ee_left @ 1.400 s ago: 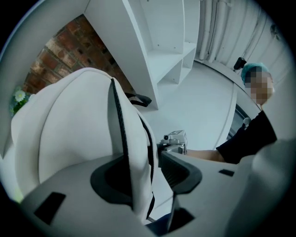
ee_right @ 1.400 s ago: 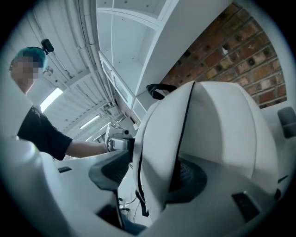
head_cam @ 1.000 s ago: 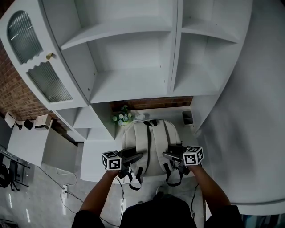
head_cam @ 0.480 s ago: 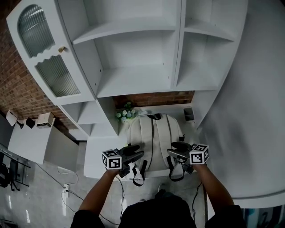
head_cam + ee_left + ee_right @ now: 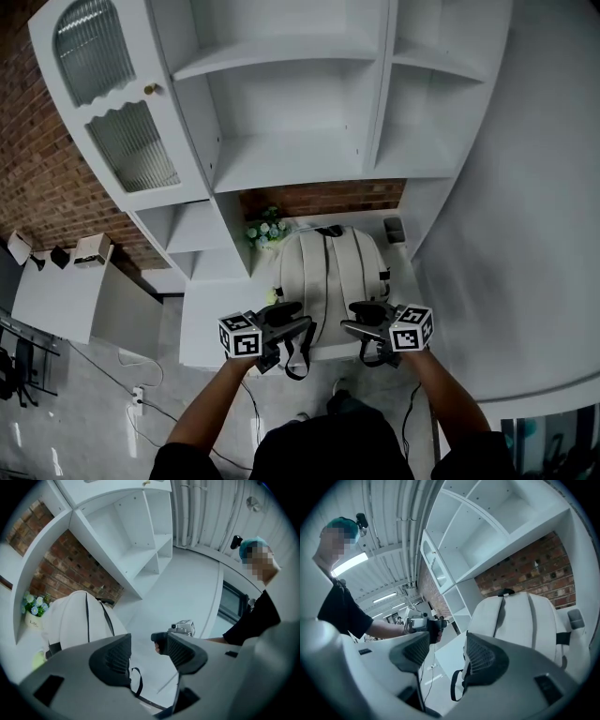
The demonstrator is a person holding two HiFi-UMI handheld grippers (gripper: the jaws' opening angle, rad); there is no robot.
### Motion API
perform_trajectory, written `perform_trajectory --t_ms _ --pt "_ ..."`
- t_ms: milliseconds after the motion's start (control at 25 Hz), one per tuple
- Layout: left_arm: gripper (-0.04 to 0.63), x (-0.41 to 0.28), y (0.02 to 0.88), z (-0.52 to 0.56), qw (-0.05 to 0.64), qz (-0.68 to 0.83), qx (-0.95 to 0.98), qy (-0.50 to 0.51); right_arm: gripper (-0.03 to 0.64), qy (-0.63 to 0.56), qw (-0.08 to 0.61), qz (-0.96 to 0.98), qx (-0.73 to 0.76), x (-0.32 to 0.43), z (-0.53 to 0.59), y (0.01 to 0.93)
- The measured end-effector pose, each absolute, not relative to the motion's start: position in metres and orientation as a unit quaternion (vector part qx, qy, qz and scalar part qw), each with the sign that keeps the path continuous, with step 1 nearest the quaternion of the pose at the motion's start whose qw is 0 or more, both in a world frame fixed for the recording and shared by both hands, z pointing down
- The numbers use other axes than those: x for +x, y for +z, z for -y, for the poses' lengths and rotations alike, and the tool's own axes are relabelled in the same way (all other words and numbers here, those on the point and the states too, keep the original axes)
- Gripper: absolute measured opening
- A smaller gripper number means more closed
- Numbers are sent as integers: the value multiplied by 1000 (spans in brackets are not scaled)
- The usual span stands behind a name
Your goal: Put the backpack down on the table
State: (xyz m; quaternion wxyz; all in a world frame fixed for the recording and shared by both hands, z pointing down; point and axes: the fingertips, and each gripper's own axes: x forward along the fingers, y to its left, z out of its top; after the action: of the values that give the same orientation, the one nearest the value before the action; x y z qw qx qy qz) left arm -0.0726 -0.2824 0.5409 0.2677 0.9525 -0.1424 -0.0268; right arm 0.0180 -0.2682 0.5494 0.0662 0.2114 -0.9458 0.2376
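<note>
Drew left tongs (image 5: 298,317) and right tongs (image 5: 352,317) back off the backpack (image 5: 330,277) toward the front edge of the desk (image 5: 202,323) since a second earlier. Left the backpack lying flat on the desk, straps up, top handle toward the brick wall, just beside the flower pot (image 5: 265,231). Held both tongs released, jaws apart with nothing between, near the pack's lower corners. Seemingly kept them level and either side so as not to snag the strap loops (image 5: 298,352) dangling over the edge. Judged the setting-down essentially done, with only clearing away remaining.
</note>
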Motion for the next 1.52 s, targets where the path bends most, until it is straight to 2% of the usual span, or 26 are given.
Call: perform_trajectory --t_ms 160,360,560,720,880,1000,1240,1520 --pt "233 -80 543 260 255 150 955 -7 256 229 67 946 219 0 243 543" --pt "105 -95 533 236 256 176 948 -71 176 205 64 944 252 -19 208 538" --pt "17 -112 529 222 254 253 927 -108 66 174 61 939 289 -35 179 530" --pt "17 -113 531 196 244 304 916 -96 32 162 61 934 313 -40 160 528" --pt "17 -105 528 171 252 352 898 -79 31 169 24 929 329 -32 144 522" --pt "17 -92 523 147 229 392 888 -67 31 167 16 919 358 -17 127 525" --pt "17 -35 524 78 125 466 875 -36 32 127 46 894 427 18 70 535" --pt "17 12 547 -4 109 533 839 -14 31 81 79 868 483 67 -3 546"
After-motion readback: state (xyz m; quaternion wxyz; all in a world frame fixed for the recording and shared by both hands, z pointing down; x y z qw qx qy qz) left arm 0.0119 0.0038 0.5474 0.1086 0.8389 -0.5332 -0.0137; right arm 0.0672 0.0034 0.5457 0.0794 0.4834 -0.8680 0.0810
